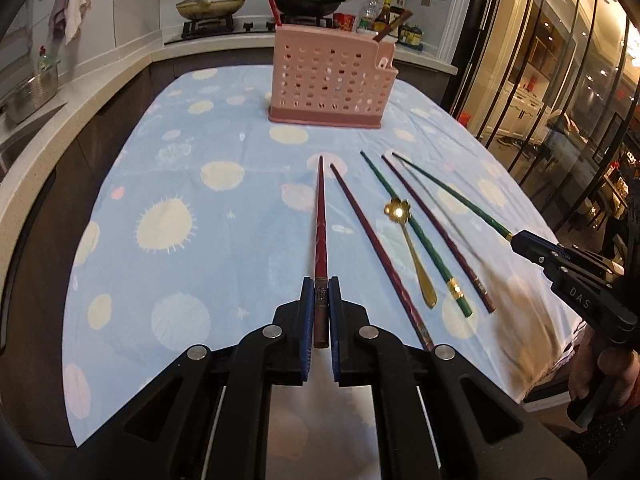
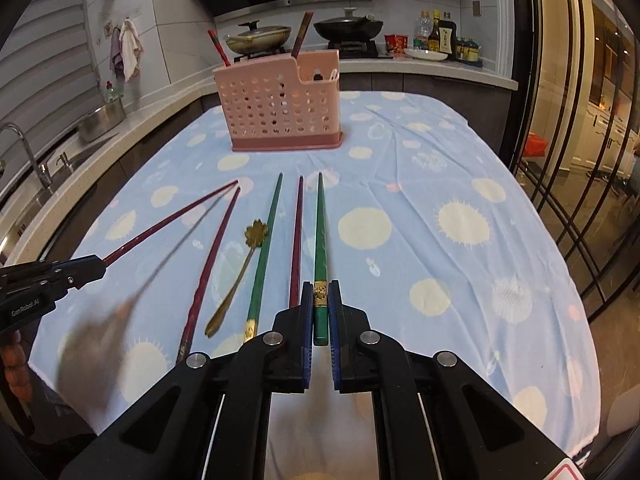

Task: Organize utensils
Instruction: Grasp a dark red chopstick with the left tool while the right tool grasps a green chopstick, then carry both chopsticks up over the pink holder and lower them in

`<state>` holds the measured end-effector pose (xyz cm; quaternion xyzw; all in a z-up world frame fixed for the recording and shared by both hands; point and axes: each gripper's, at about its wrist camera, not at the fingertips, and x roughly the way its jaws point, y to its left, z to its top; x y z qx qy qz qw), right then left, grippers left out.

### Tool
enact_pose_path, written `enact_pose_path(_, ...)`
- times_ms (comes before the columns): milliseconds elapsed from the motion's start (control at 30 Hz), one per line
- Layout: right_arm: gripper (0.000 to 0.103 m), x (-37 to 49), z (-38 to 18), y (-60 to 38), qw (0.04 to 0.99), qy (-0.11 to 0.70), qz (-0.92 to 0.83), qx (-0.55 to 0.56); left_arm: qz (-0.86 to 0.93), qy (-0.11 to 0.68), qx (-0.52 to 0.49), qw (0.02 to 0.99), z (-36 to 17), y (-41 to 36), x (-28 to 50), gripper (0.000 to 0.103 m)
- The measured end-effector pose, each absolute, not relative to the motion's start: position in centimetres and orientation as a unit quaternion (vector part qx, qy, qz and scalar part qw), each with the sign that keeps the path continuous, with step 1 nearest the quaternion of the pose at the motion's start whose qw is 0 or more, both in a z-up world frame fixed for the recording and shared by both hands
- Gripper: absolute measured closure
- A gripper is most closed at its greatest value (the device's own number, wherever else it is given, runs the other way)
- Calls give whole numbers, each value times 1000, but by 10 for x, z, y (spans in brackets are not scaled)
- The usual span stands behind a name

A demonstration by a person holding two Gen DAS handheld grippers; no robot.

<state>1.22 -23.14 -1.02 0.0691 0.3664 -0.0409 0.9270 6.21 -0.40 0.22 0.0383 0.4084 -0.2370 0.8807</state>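
Left tool (image 1: 321, 300) clenched on red chopstick (image 1: 320, 216); right tool (image 2: 321, 304) grasping green chopstick (image 2: 320, 232); open cloth (image 2: 440, 184) before pink holder (image 2: 280, 108).

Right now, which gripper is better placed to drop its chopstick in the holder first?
Probably left: the left gripper holds its red chopstick aimed almost straight at the holder. The right's points past its right edge.

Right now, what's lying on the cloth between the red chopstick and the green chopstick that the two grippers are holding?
In the right wrist view, between the held red chopstick and held green chopstick lie a maroon chopstick, the gold spoon, another green chopstick and another maroon one.
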Motion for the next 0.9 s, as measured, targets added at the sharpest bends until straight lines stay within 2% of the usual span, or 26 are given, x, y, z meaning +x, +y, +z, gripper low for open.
enact_pose_path(333,96,44,63,-252,959,272,-36,73,-233,307,33,922,74,-8,95,96)
enact_pose_path(900,96,126,168,-281,983,162,-26,81,-233,194,29,953,174,-31,173,96)
